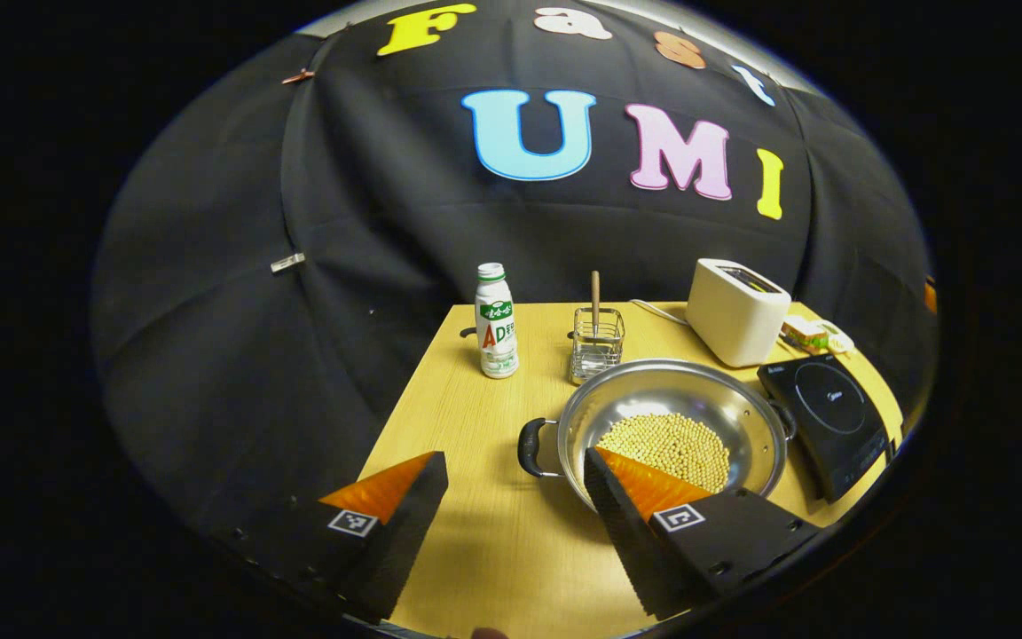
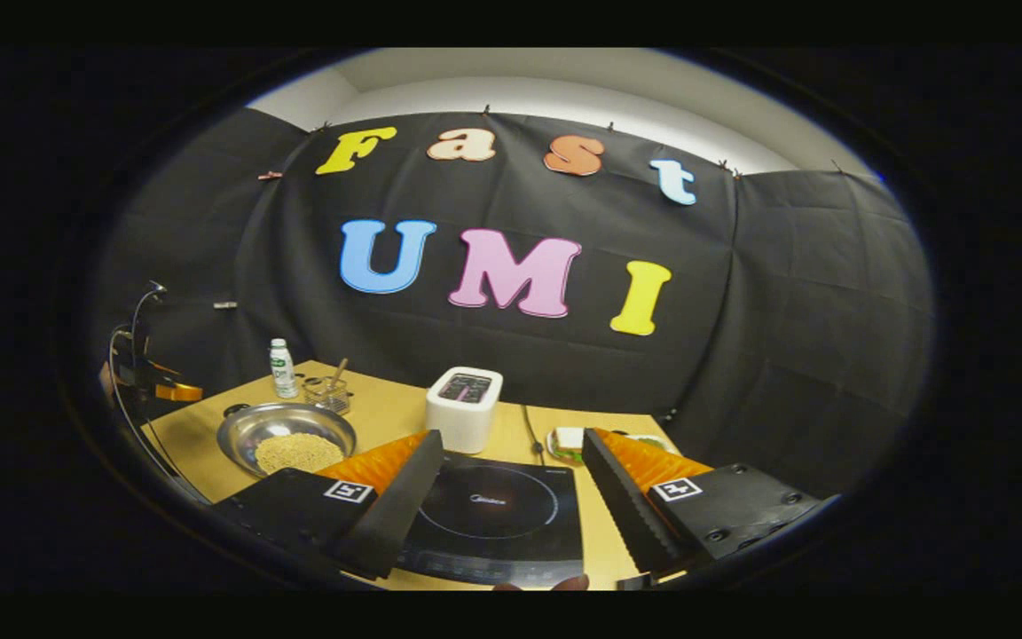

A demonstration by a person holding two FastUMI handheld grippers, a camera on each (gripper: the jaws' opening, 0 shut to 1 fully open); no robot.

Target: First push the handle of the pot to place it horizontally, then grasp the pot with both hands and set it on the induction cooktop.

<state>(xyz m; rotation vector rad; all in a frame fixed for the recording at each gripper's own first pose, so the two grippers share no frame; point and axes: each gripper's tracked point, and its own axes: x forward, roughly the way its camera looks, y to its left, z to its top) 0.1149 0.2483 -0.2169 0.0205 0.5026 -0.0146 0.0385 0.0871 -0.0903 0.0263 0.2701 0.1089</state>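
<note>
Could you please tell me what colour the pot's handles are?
Black, on a shiny steel pot; the near handle shows best in the left gripper view.

Black cloth (image 2: 786,293) walls the booth behind a light wooden table (image 1: 475,497), beneath a pale ceiling strip (image 2: 564,89).

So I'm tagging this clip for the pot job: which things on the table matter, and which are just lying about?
Part of the job:
- pot with beans
- pot handle
- induction cooktop
- left gripper, right gripper, both open

Just lying about:
- bottle
- wire holder
- toaster
</note>
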